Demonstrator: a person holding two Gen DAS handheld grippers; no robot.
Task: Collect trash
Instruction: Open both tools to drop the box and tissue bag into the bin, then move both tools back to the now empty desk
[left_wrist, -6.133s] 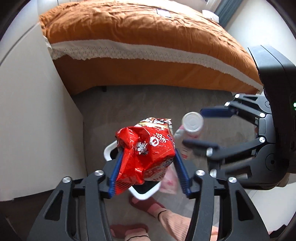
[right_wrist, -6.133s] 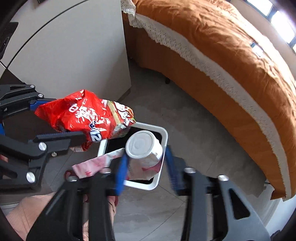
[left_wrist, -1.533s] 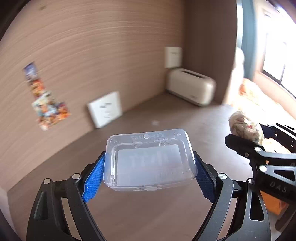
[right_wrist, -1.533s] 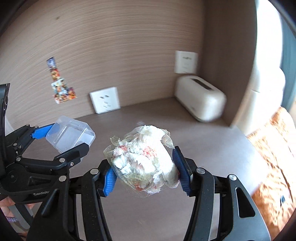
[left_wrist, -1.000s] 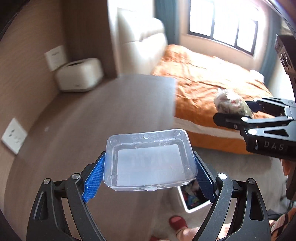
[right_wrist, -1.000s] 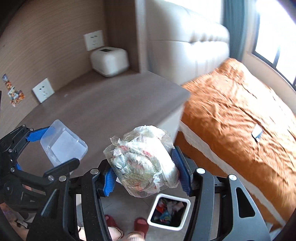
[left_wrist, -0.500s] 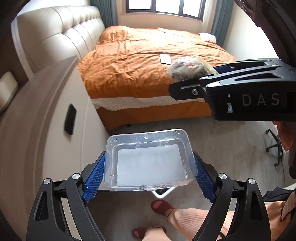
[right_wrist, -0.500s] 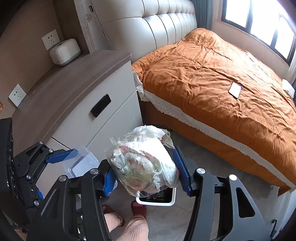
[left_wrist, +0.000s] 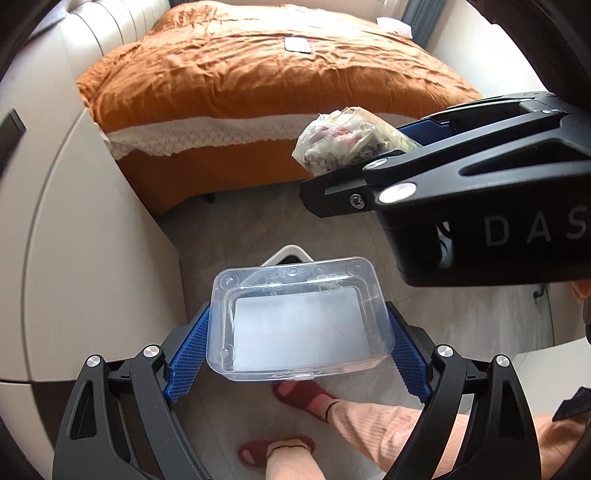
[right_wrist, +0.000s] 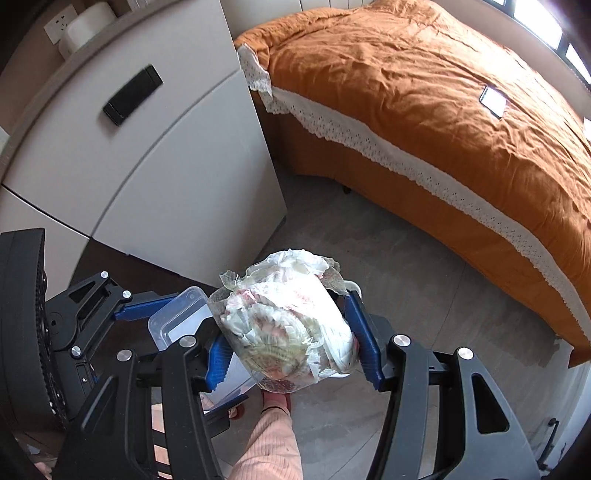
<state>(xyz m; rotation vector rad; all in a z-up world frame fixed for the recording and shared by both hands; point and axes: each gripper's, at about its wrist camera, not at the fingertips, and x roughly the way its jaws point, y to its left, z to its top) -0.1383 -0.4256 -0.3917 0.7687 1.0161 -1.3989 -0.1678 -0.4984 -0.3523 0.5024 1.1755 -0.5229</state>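
Note:
My left gripper (left_wrist: 297, 341) is shut on a clear plastic box (left_wrist: 299, 317) and holds it above the floor; the box also shows in the right wrist view (right_wrist: 177, 319). My right gripper (right_wrist: 291, 341) is shut on a clear bag of crumpled tissue (right_wrist: 286, 326), which shows in the left wrist view (left_wrist: 347, 142) up and to the right of the box. The white rim of the trash bin (left_wrist: 286, 254) peeks out just beyond the box; the rest of it is hidden.
A white cabinet (right_wrist: 147, 147) with a black handle stands on the left. A bed with an orange cover (right_wrist: 443, 110) and a phone (right_wrist: 493, 100) on it fills the right. The person's feet in red slippers (left_wrist: 275, 450) stand on the grey floor (right_wrist: 388, 251).
Both grippers have swung from the cabinet top down toward the floor, each keeping its load. The view now looks down over the bin and the person's feet.

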